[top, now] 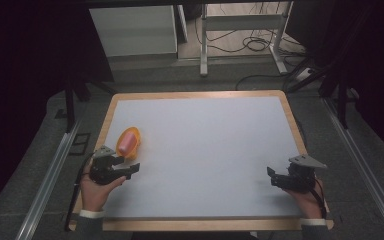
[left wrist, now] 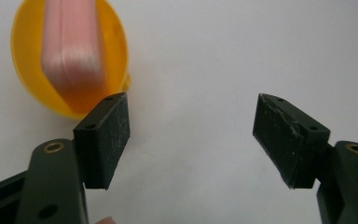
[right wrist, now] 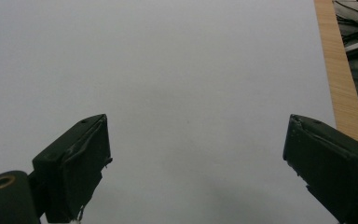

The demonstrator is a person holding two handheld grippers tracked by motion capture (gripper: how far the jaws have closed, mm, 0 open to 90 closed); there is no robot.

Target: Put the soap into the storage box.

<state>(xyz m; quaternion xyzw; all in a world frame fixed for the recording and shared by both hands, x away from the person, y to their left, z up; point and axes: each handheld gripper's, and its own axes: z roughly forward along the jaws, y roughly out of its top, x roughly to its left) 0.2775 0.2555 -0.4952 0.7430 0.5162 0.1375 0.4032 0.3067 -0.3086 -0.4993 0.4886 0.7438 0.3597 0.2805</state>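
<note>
We see the left gripper (top: 128, 166) near the table's (top: 205, 140) left edge, jaws spread wide with nothing between them. Just beyond it on the table lies the orange bowl (top: 131, 141), holding a pink block (top: 125, 143); whether gripper and bowl touch we cannot tell. The right gripper (top: 272, 176) stands well apart, jaws wide and empty
</note>
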